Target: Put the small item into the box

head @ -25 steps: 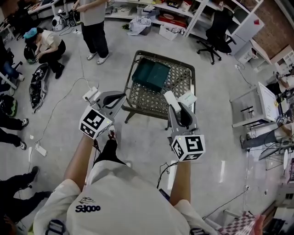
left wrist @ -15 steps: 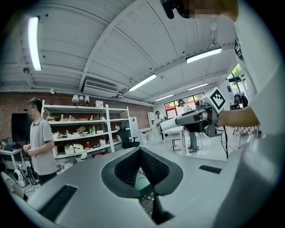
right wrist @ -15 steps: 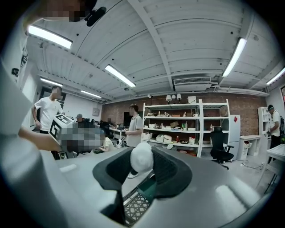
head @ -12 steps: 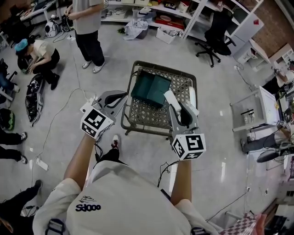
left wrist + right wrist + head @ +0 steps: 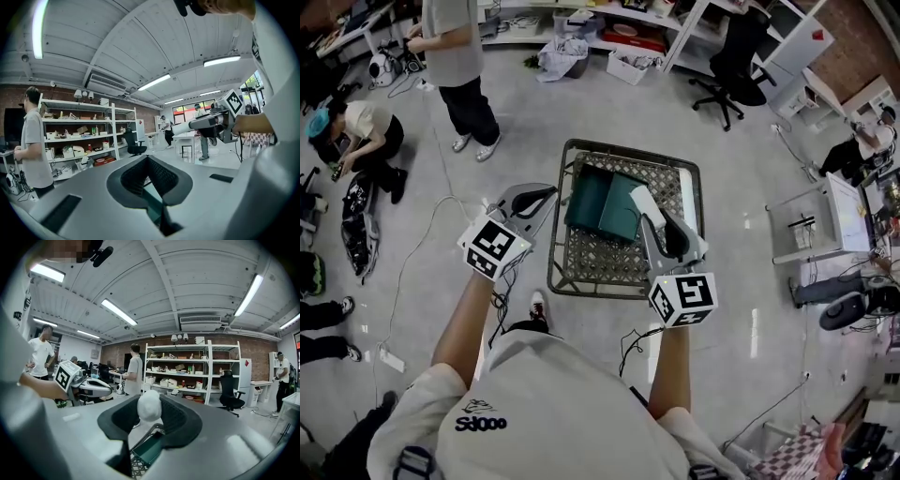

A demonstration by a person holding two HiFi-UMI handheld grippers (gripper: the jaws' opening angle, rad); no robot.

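Note:
A dark green box (image 5: 602, 202) lies in a wire basket (image 5: 559, 246) on the floor, ahead of both grippers. My right gripper (image 5: 656, 223) is shut on a small white item (image 5: 645, 203), which it holds above the box's right edge. In the right gripper view the white item (image 5: 150, 405) sits between the black pads (image 5: 180, 420), with the green box (image 5: 149, 451) below. My left gripper (image 5: 546, 194) hovers at the basket's left rim, tips together and nothing in it. Through its jaws in the left gripper view a strip of green box (image 5: 152, 206) shows.
A standing person (image 5: 455, 66) and a crouching person (image 5: 356, 131) are at the far left. Cables (image 5: 422, 234) run across the floor. An office chair (image 5: 727, 70) and shelves (image 5: 619, 28) stand behind the basket, and a white table (image 5: 820, 220) stands at the right.
The basket has come nearer to me. Both grippers now reach over it, and the white item sits over the green box's right edge instead of short of it.

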